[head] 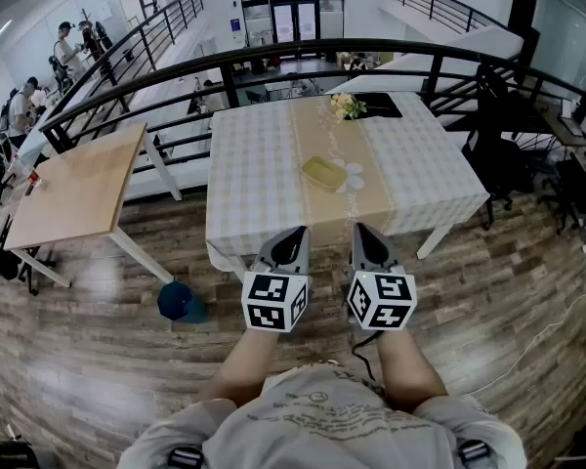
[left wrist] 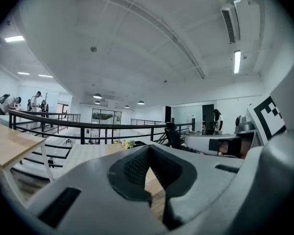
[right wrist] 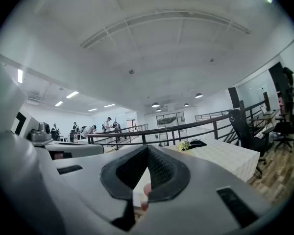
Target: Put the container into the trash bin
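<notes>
Nearest, left gripper (head: pixel 294 234) and right gripper (head: pixel 365 231) side by side, level, jaws pressed together on nothing. Low left on the wooden floor (head: pixel 88 360), blue trash bin (head: pixel 181 302). Farther off, yellow container (head: pixel 323 172) on the beige runner (head: pixel 313 130) of the checked tablecloth (head: pixel 249 174), well apart from both grippers.

1. Tabletop (head: pixel 254 164), checked cloth; straight ahead of the left gripper (head: pixel 295 237) and the right gripper (head: pixel 363 233).
2. Beige runner (head: pixel 322 125); down the tabletop's middle, in line with the gap between both grippers.
3. Flower bunch (head: pixel 347 106); far end of the runner, well ahead of the right gripper.
4. Flat black item (head: pixel 383 106); just right of the flowers, kind unclear.
5. Wooden table (head: pixel 78 184); well left of the left gripper.
6. Curved black railing (head: pixel 273 57); beyond the tabletop.
7. Dark office chair (head: pixel 493 159); ahead and to the right of the right gripper.
8. Plank floor (head: pixel 78 360); beneath both grippers.
</notes>
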`<state>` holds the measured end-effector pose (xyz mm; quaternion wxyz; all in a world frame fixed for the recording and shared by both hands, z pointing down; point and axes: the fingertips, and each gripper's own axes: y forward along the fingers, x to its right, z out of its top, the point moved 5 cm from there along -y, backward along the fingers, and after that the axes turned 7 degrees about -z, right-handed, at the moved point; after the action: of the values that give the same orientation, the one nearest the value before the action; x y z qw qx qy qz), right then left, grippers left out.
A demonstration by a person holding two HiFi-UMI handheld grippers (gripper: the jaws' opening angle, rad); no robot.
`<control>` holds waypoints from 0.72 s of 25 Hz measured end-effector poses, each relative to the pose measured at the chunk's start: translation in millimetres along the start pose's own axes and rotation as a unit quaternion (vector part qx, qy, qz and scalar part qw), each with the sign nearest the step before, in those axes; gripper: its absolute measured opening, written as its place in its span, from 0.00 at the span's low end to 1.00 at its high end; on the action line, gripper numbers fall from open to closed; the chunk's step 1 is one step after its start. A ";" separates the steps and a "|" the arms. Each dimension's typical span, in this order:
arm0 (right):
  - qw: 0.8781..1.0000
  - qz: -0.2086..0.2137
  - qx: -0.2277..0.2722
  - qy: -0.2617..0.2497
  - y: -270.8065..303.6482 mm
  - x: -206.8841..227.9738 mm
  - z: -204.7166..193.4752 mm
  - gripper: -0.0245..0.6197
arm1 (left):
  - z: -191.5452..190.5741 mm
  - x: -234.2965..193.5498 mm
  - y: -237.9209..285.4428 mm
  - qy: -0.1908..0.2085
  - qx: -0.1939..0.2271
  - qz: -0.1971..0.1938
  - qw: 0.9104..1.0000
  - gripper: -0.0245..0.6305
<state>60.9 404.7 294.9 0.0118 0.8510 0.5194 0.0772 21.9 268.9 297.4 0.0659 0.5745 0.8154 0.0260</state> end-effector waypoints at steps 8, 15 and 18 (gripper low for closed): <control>1.000 0.009 -0.001 0.015 -16.3 -22.1 -7.5 0.03 | -6.6 -3.7 -24.3 -0.005 -0.001 -0.003 1.000 0.04; 1.000 0.002 -0.006 0.014 -38.4 -42.2 -17.9 0.03 | -15.9 -4.1 -47.2 -0.020 -0.002 -0.025 0.999 0.04; 1.000 -0.006 -0.010 0.024 -46.3 -49.8 -31.5 0.03 | -28.4 -5.3 -55.9 -0.032 -0.008 -0.039 0.999 0.04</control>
<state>-6.8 379.9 315.5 0.0079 0.8453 0.5242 0.1028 -32.5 245.9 319.3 0.0975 0.5424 0.8344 0.0112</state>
